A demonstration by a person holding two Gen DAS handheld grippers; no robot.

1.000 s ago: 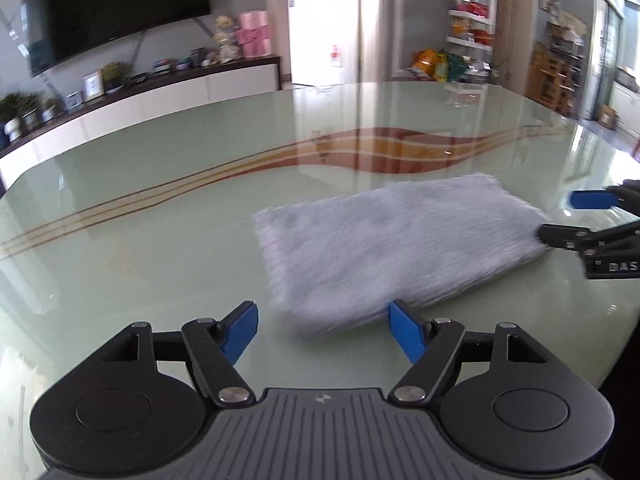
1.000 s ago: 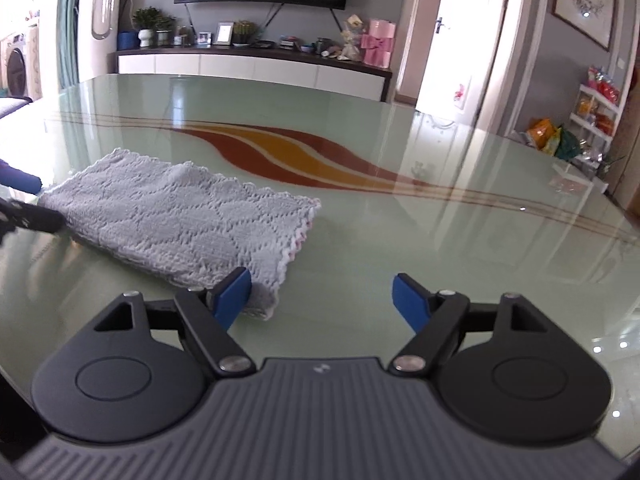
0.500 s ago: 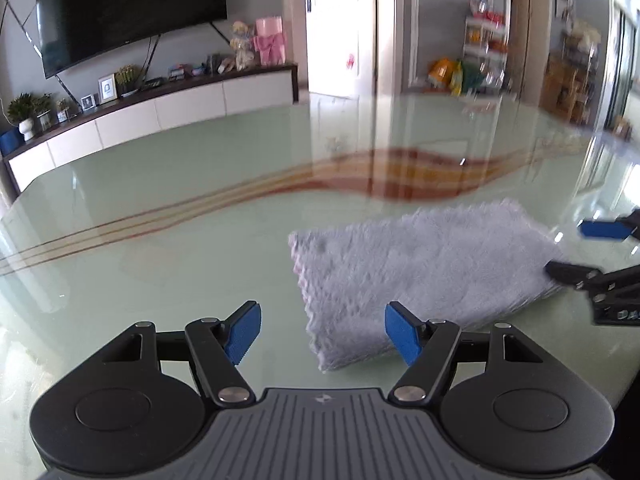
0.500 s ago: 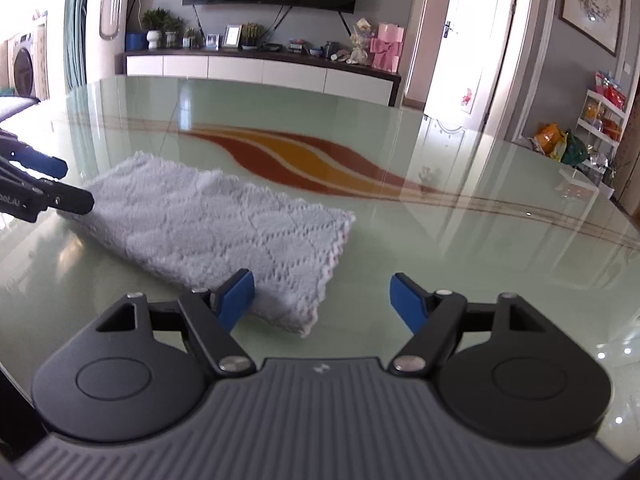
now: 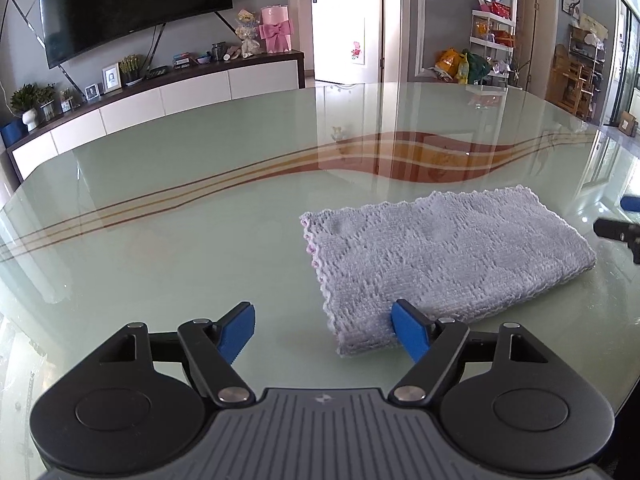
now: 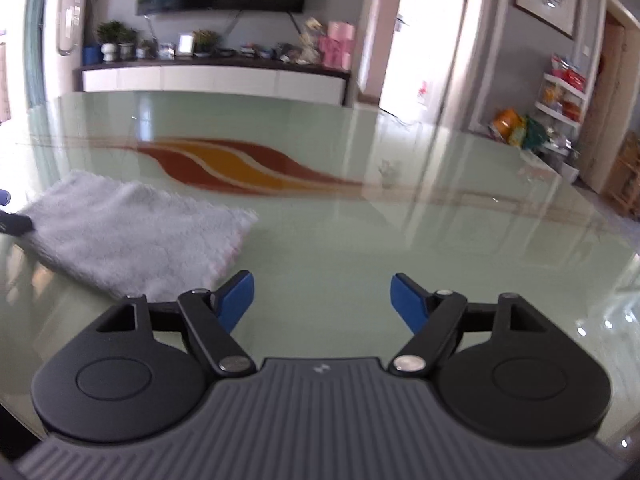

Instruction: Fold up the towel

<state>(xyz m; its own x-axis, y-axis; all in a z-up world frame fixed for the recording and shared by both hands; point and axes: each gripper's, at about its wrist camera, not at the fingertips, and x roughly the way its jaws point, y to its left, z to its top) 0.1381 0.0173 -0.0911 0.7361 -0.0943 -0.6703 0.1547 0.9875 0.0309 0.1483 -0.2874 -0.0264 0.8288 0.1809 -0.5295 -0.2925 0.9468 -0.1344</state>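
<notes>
The folded grey towel [image 5: 440,256] lies flat on the glass bench [image 5: 180,248], which has a red and orange wave stripe running across it. In the left wrist view the towel sits at about 2 o'clock from the left claw [image 5: 323,328], its near corner just reaching in beside the right-hand blue pad [image 5: 408,334]; the pads do not press on it. The left claw stands wide, its jaws having just been opening, with only that towel corner partly between them. At 3 o'clock in this view the tips of the right claw show at the edge, near the towel's far end. In the blurred right wrist view the right claw [image 6: 322,298] is also spread wide over bare glass, the towel [image 6: 132,232] at its 10 o'clock
</notes>
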